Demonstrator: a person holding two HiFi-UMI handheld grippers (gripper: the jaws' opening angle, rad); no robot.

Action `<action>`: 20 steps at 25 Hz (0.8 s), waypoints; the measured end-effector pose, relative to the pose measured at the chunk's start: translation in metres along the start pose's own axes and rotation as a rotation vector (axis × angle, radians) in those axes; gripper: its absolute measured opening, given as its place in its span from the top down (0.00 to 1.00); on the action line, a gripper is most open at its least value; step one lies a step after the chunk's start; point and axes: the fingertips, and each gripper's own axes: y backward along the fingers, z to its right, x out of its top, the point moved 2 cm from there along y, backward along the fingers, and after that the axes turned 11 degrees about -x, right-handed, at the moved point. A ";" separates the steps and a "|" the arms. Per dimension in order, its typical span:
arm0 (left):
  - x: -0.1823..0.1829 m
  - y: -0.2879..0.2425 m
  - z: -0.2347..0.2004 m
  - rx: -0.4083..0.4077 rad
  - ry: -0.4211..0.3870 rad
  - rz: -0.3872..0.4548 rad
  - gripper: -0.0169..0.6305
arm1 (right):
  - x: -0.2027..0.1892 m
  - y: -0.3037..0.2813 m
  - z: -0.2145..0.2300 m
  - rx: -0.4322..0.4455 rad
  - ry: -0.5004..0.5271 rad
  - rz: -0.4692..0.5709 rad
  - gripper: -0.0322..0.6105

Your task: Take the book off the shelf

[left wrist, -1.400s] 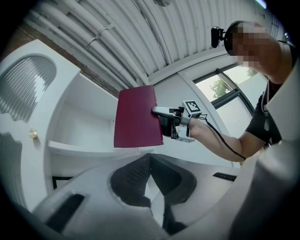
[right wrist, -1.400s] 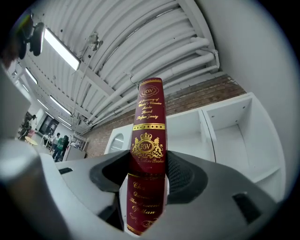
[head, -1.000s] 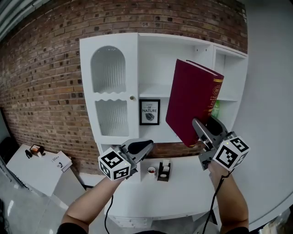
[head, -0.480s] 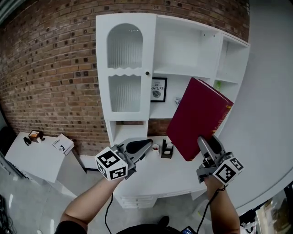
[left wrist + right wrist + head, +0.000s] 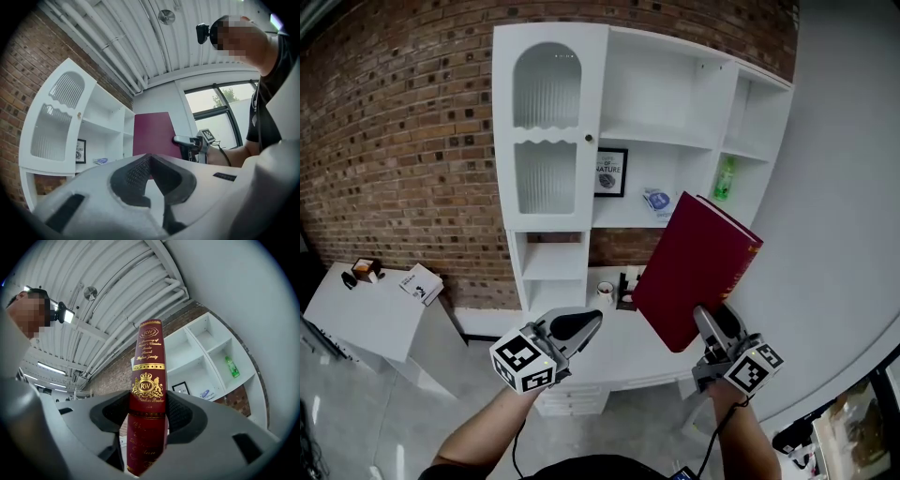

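A thick dark red book (image 5: 694,272) with gold print on its spine (image 5: 147,380) stands tilted in the air, clear of the white shelf unit (image 5: 666,141). My right gripper (image 5: 712,323) is shut on the book's lower spine end, one pad on each cover (image 5: 147,416). My left gripper (image 5: 586,323) hovers low at the left, shut, with nothing in it (image 5: 149,157). The left gripper view shows the book's red cover (image 5: 152,136) and the right gripper (image 5: 187,140) beyond it.
The shelves hold a framed picture (image 5: 609,172), a blue item (image 5: 656,199) and a green bottle (image 5: 726,178). On the white desk (image 5: 609,342) below stand a cup (image 5: 605,291) and a small holder (image 5: 625,292). A low white table (image 5: 356,314) stands at left, a grey wall at right.
Both grippers have come down and back from the shelf unit, the right one carrying the book. The book has left the shelf's front and now hangs over the desk edge.
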 end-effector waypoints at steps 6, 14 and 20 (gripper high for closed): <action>0.008 -0.015 0.054 0.059 0.037 0.036 0.96 | 0.019 0.060 0.006 0.028 0.022 -0.008 0.58; 0.004 -0.056 0.146 0.090 0.070 0.041 0.96 | 0.021 0.154 0.021 0.061 0.004 -0.076 0.58; -0.004 -0.068 0.224 0.115 0.077 -0.001 0.96 | 0.007 0.224 0.029 0.087 -0.053 -0.098 0.58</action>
